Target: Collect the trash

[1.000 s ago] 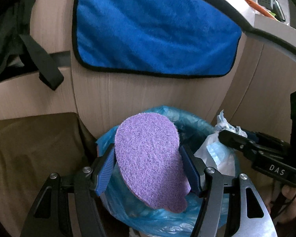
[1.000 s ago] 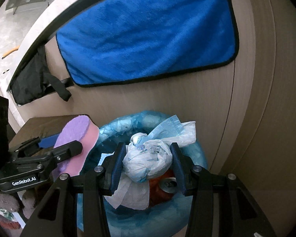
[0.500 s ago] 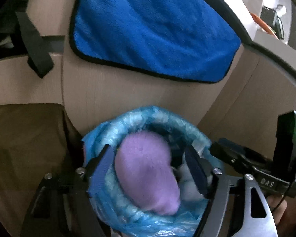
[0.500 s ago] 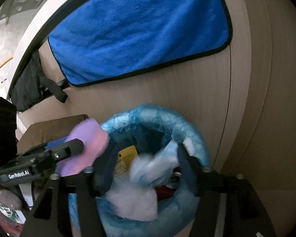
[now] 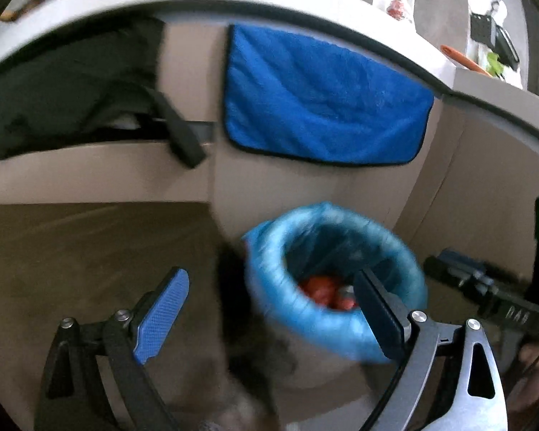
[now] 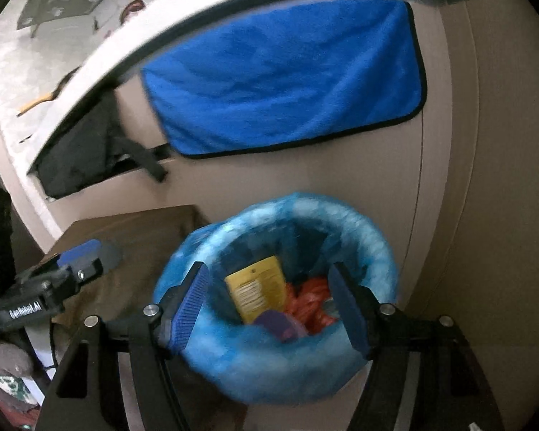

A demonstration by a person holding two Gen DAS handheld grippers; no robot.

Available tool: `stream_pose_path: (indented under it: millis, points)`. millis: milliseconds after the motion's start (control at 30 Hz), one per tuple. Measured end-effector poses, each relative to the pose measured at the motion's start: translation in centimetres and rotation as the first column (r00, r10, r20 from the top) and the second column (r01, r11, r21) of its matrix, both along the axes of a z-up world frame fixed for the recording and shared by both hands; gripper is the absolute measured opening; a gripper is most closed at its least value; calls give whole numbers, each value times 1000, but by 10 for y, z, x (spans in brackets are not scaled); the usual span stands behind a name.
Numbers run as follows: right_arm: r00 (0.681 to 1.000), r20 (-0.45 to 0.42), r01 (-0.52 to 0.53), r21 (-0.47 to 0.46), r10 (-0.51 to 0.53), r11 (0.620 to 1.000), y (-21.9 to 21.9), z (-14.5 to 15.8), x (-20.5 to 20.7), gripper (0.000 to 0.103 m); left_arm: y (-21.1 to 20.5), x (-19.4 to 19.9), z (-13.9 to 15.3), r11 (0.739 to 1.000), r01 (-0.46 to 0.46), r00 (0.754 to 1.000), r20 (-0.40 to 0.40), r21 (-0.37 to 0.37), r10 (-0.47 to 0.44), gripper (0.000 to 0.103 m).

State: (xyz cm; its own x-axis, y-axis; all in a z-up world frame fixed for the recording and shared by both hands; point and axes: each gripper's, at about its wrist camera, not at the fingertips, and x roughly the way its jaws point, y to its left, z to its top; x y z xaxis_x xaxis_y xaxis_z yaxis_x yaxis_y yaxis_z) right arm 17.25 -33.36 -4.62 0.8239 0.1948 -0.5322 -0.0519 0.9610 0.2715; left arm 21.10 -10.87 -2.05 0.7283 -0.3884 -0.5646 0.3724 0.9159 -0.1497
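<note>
A trash bin lined with a blue bag (image 6: 373,251) stands against a beige cabinet; it also shows in the left wrist view (image 5: 266,262). Inside lie a purple sponge (image 6: 278,321), a yellow packet (image 6: 257,287) and orange-red wrappers (image 6: 311,305). My right gripper (image 6: 273,309) is open and empty above the bin mouth. My left gripper (image 5: 269,312) is open and empty, up and to the left of the bin. Each gripper shows in the other's view, the left one (image 6: 79,262) and the right one (image 5: 485,287).
A blue towel (image 6: 287,82) hangs on the cabinet front above the bin. A black bag with a strap (image 5: 72,100) sits in an open shelf at the left. A brown surface (image 5: 90,244) lies left of the bin. The white counter (image 5: 485,82) carries small items.
The left gripper opened and dropped the purple sponge into the bin; the right gripper opened and dropped the white wad. Both grippers pulled back and up from the bin.
</note>
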Motion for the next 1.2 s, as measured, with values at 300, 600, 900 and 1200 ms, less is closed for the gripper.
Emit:
stream_pose_path:
  millis: [300, 600, 900, 1200]
  points:
    - [998, 46, -50, -84, 54, 995, 73, 9, -96, 79, 71, -117, 14, 992, -101, 995, 28, 73, 99, 93]
    - [991, 89, -89, -102, 98, 991, 122, 6, -166, 79, 96, -191, 16, 934, -315, 947, 125, 171, 296, 93]
    - [984, 147, -70, -190, 99, 979, 142, 8, -191, 79, 105, -226, 27, 913, -384, 905, 252, 137, 343, 93]
    - [984, 156, -55, -192, 85, 980, 142, 7, -197, 79, 107, -232, 28, 917, -380, 904, 258, 122, 340, 93]
